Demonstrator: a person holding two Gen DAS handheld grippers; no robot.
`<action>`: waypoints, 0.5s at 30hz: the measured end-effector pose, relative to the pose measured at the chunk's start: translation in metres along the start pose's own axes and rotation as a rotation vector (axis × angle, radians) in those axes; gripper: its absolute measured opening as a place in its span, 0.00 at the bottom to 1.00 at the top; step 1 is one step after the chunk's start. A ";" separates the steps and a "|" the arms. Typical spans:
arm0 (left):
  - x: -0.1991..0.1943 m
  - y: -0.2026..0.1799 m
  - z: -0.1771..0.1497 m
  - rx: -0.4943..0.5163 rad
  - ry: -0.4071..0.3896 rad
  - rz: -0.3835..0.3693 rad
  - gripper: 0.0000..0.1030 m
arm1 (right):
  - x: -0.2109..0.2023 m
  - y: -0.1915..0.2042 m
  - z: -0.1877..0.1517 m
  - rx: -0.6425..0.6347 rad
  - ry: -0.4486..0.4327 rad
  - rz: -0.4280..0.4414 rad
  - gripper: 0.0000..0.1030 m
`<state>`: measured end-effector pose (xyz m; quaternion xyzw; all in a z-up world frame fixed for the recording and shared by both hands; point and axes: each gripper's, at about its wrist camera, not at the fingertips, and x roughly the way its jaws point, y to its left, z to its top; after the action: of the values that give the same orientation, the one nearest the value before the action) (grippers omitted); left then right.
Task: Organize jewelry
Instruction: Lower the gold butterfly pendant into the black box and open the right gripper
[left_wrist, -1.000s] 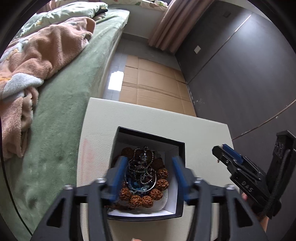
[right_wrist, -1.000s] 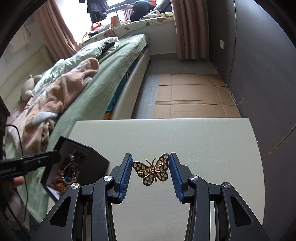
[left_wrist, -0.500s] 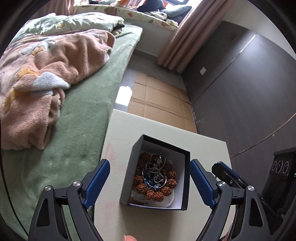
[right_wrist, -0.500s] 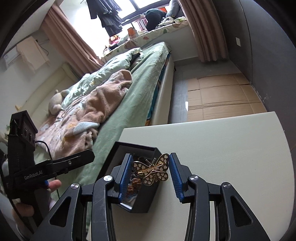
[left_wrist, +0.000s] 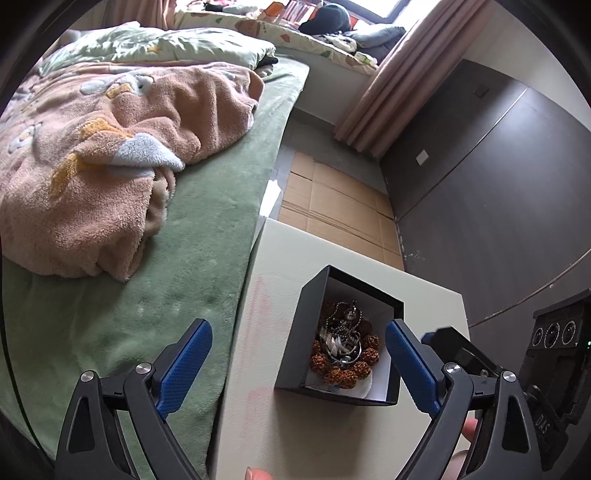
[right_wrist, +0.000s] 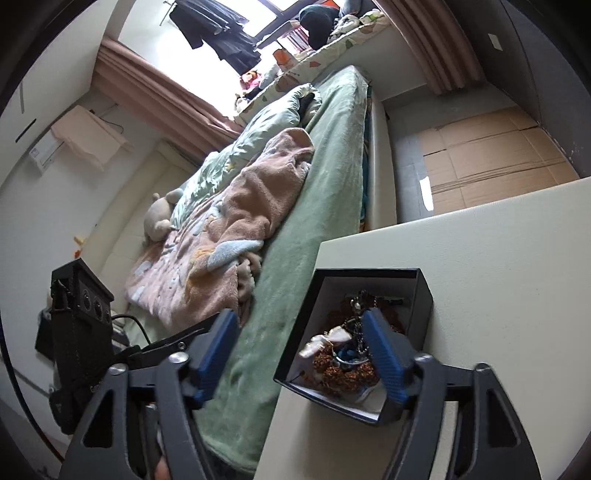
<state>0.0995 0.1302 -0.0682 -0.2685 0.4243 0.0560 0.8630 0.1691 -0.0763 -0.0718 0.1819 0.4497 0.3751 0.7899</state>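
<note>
Scene: a pale table top (left_wrist: 332, 435) is seen in the lower centre of both views, pushed against a bed covered in green (left_wrist: 207, 206).
Jewelry box: a small black box with a white lining (left_wrist: 347, 284) stands open on the table, lower centre-right in the left wrist view and lower centre in the right wrist view (right_wrist: 424, 291).
Contents: a bracelet of knobbly brown beads (left_wrist: 343, 373) is coiled on the box floor, with a silver ball chain (left_wrist: 345, 332) heaped on top; a pale, blurred piece (right_wrist: 325, 341) is seen at the left of the pile in the right wrist view and cannot be identified.
Left gripper: the left gripper (left_wrist: 299, 365) is held low in its own frame with its jaws wide and opening; the box lies between the blue pads, nearer the right one, and is not pressed by either.
Right gripper: the right gripper (right_wrist: 299, 350) has its jaws spread and opening; its right pad (right_wrist: 384, 354) stands over the box interior, its left pad over the bed edge, and nothing is gripped.
Bedding: a pink fleece blanket (left_wrist: 110, 155) is bunched in the upper left of the left wrist view.
Floor: flattened cardboard (left_wrist: 332, 199) is laid beyond the table.
</note>
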 end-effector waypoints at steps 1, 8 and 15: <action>-0.001 -0.001 -0.001 0.007 -0.001 0.001 0.93 | -0.003 0.000 -0.002 -0.003 -0.007 -0.019 0.81; -0.012 -0.021 -0.008 0.068 -0.005 -0.014 0.99 | -0.044 -0.016 -0.015 0.037 -0.041 -0.086 0.93; -0.028 -0.058 -0.018 0.189 -0.036 -0.007 0.99 | -0.096 -0.027 -0.018 0.037 -0.092 -0.161 0.94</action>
<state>0.0879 0.0759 -0.0314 -0.1864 0.4109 0.0176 0.8922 0.1355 -0.1678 -0.0433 0.1767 0.4330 0.2934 0.8338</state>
